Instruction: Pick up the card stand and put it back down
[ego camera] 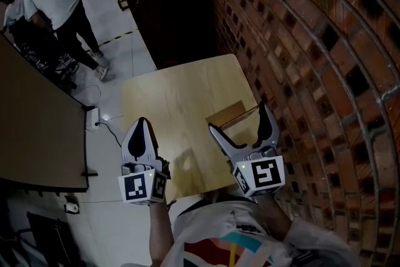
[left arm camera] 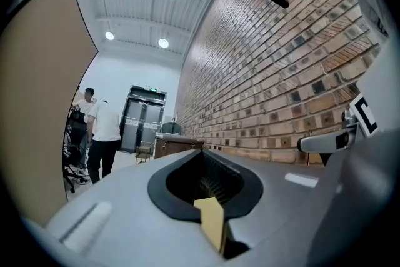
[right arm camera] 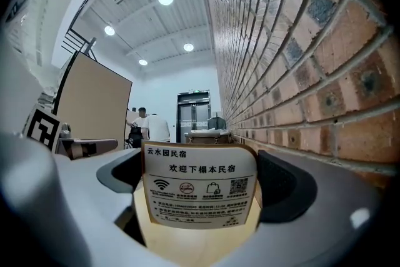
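The card stand (ego camera: 229, 114) is a printed white card on a light wooden base, at the right side of the wooden table (ego camera: 169, 97). My right gripper (ego camera: 237, 117) has a jaw on each side of it. In the right gripper view the card stand (right arm camera: 199, 187) fills the space between the pads, which meet its two edges, so my right gripper (right arm camera: 200, 172) is shut on it. Whether the base is off the table I cannot tell. My left gripper (ego camera: 142, 127) hovers over the table's left front, shut and holding nothing. The left gripper view shows the left gripper (left arm camera: 203, 166) with its jaws together.
A brick wall (ego camera: 300, 40) runs close along the table's right side. A dark cabinet (ego camera: 169, 15) stands beyond the table's far end. A tan partition board (ego camera: 31, 128) is at the left, with a power strip (ego camera: 94, 119) on the floor. People (ego camera: 56, 3) stand at the far left.
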Demonstrator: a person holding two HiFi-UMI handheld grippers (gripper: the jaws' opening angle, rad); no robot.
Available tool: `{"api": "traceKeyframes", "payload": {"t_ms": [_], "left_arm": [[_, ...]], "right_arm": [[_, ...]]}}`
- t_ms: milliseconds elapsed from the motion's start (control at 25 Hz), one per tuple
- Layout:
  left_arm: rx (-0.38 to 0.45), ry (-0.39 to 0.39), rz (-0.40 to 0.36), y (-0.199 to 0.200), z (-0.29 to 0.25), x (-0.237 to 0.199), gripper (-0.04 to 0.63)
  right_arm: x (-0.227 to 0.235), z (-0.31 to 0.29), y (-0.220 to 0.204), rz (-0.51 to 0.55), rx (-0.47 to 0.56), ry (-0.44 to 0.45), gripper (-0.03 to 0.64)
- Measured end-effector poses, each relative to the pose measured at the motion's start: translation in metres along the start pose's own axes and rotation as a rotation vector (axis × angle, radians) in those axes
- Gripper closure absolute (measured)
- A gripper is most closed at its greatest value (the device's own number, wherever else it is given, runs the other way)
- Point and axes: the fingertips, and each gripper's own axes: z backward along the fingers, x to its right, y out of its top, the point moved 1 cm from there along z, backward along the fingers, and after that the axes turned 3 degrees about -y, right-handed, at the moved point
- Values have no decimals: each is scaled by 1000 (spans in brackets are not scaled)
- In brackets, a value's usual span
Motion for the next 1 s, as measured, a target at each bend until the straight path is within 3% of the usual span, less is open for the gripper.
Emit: {"api": "traceKeyframes", "payload": {"t_ms": [160, 440, 1000], "left_arm": [[-30, -4, -61, -5, 4, 1, 592], [14, -8, -91, 7, 9, 8, 591], [-2, 35, -57, 1, 15, -4, 591]], "right_arm": [[-2, 0, 1, -2, 4, 10, 71], [-4, 3, 1, -7, 8, 16, 71], [-3, 1, -5, -18, -12, 12, 71]]}}
